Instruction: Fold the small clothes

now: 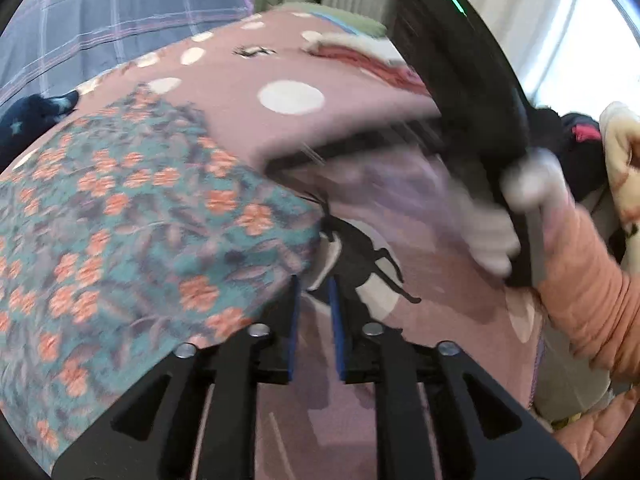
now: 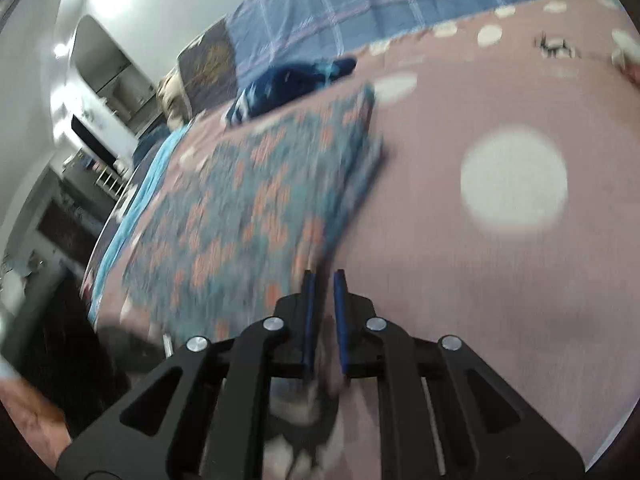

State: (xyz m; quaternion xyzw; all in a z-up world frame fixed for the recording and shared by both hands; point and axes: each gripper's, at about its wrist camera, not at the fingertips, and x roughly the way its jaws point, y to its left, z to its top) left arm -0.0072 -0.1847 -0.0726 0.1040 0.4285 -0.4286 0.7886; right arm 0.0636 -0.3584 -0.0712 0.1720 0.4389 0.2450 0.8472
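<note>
A teal garment with orange flowers [image 1: 132, 216] lies folded on a mauve bedspread with white dots [image 1: 240, 92]. It also shows in the right wrist view [image 2: 248, 200], lying flat to the left of the fingers. My left gripper [image 1: 314, 280] sits at the garment's right edge, its blue pads a narrow gap apart with nothing between them. My right gripper [image 2: 323, 276] hovers at the garment's near right edge, pads likewise a narrow gap apart and empty. The right gripper's black body [image 1: 472, 92] and gloved hand pass blurred across the left wrist view.
A dark blue garment [image 2: 288, 84] lies beyond the floral one, near a blue checked blanket [image 2: 360, 4]. A pile of dark and cream clothes [image 1: 592, 148] sits at the right. The bed's left edge drops to the floor [image 2: 104, 240]. A peach sleeve [image 1: 588, 280] crosses at the right.
</note>
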